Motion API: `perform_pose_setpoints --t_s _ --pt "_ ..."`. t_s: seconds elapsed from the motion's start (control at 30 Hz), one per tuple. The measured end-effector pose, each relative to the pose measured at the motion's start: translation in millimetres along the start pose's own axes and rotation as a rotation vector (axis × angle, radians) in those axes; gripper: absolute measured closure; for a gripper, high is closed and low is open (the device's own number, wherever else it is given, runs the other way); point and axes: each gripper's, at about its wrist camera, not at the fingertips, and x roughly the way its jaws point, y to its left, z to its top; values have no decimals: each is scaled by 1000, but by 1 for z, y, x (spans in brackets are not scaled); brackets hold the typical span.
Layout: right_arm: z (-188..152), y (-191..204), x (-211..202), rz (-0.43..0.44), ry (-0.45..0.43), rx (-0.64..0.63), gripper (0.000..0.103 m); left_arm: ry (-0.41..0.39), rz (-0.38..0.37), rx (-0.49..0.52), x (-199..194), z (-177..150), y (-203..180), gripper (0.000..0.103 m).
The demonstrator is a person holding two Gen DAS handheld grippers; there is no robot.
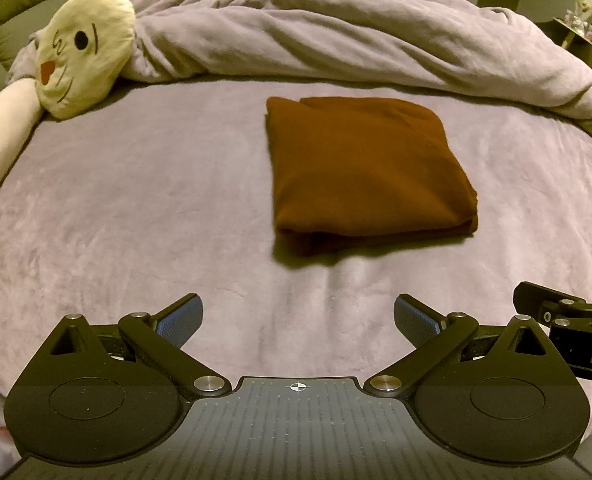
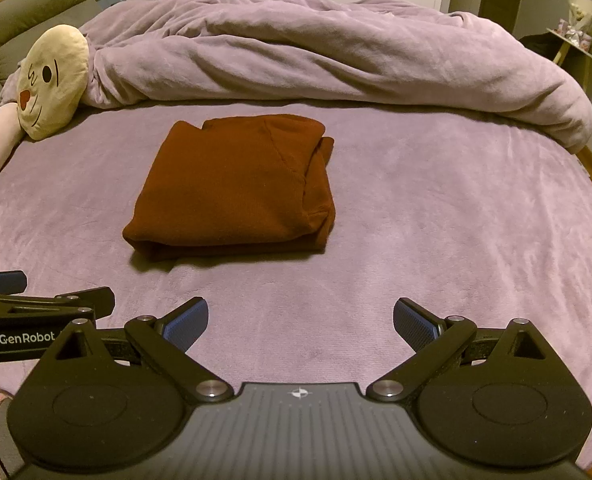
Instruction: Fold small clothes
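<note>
Looking forward from the left wrist, the left gripper [image 1: 298, 318] hangs over the near part of the bed [image 1: 136, 208] with its jaws spread wide and nothing between the blue pads [image 1: 180, 316]. A folded brown garment [image 1: 366, 172] lies flat on the mauve sheet, ahead of this gripper and a little to its right, well apart from the fingertips, its thick folded edge facing the camera. A bunched duvet [image 1: 336, 36] runs along the far side of the bed, and a cream plush toy [image 1: 86, 50] with a drawn face rests at the far left corner, clear of the garment. Part of the right gripper shows at the right edge of this view. From the right wrist, the right gripper [image 2: 300, 320] is likewise wide open and empty above the near part of the bed [image 2: 456, 208]. The same brown garment [image 2: 236, 188] sits ahead and to its left, well apart from the pads [image 2: 414, 322], with a layered fold showing along its right side. The duvet [image 2: 336, 52] again lies behind it and the plush toy [image 2: 52, 80] at the far left corner. The left gripper's black linkage juts in at the left edge, just beside the right one.
</note>
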Motion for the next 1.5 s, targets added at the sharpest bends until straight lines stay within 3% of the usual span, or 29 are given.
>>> perform_pose_setpoints --t_s 1.5 --pt "-2 1 -8 -7 -17 2 4 -5 -9 19 -4 1 -2 0"
